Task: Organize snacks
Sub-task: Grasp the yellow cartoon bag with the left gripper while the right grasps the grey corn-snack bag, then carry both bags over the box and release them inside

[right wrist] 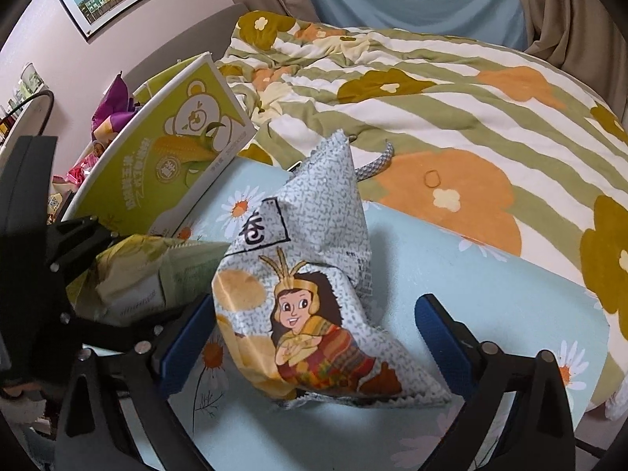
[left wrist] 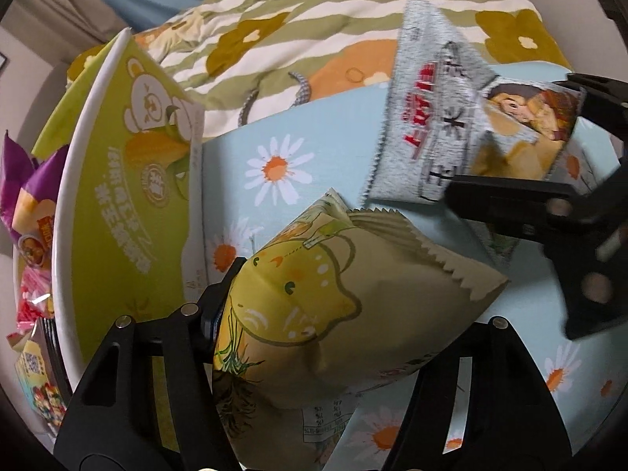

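Note:
My left gripper is shut on a yellow-green snack bag with a cartoon animal, held over the light blue daisy-print surface. The same bag shows at the left of the right wrist view, between the left gripper's fingers. A grey-and-white snack bag with a cartoon girl lies between the jaws of my right gripper. The jaws stand wide apart, and only the left pad seems to touch the bag. In the left wrist view this bag is by the right gripper's fingers.
A green carton with a bear and corn print stands open at the left, also in the right wrist view. Purple and pink snack packs lie behind it. A flowered striped quilt covers the bed beyond.

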Tool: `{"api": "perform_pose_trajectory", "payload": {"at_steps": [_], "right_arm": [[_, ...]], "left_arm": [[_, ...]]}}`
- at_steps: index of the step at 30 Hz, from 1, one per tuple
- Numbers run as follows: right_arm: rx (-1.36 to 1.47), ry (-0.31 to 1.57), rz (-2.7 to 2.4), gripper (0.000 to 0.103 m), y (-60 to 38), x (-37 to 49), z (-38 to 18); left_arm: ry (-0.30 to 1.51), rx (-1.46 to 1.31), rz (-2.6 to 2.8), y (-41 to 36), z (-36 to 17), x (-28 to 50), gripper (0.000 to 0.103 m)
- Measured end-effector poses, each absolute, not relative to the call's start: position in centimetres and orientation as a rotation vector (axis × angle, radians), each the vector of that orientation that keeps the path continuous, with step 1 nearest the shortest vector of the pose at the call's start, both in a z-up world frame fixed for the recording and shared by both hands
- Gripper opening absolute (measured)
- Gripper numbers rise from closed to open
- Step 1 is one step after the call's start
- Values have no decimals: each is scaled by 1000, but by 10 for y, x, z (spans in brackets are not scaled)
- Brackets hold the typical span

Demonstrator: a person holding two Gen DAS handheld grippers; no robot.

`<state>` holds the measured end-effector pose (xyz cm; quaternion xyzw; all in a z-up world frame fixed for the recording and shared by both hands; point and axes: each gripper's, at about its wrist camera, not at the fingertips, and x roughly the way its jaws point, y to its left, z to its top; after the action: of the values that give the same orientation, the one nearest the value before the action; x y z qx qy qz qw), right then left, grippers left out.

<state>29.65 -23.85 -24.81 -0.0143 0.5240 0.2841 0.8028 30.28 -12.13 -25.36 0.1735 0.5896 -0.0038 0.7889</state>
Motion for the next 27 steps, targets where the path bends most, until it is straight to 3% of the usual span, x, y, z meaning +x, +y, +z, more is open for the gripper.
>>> {"api": "perform_pose_trajectory", "payload": {"at_steps": [4, 11, 21, 27], "right_arm": [[-34, 1132, 605, 77, -238, 295, -252], [-17, 1117, 551, 54, -246, 280, -250], [45, 1096, 433, 50, -282, 252, -231], [67, 1073, 380, 50, -299, 229, -199]], "left_arm": [[1266, 381, -18, -127, -253, 298, 63], [1257, 383, -32, -132, -252, 290, 63], [1226, 378, -83, -153, -242, 274, 62], [1161, 331, -106, -159, -204, 263, 62]]}}
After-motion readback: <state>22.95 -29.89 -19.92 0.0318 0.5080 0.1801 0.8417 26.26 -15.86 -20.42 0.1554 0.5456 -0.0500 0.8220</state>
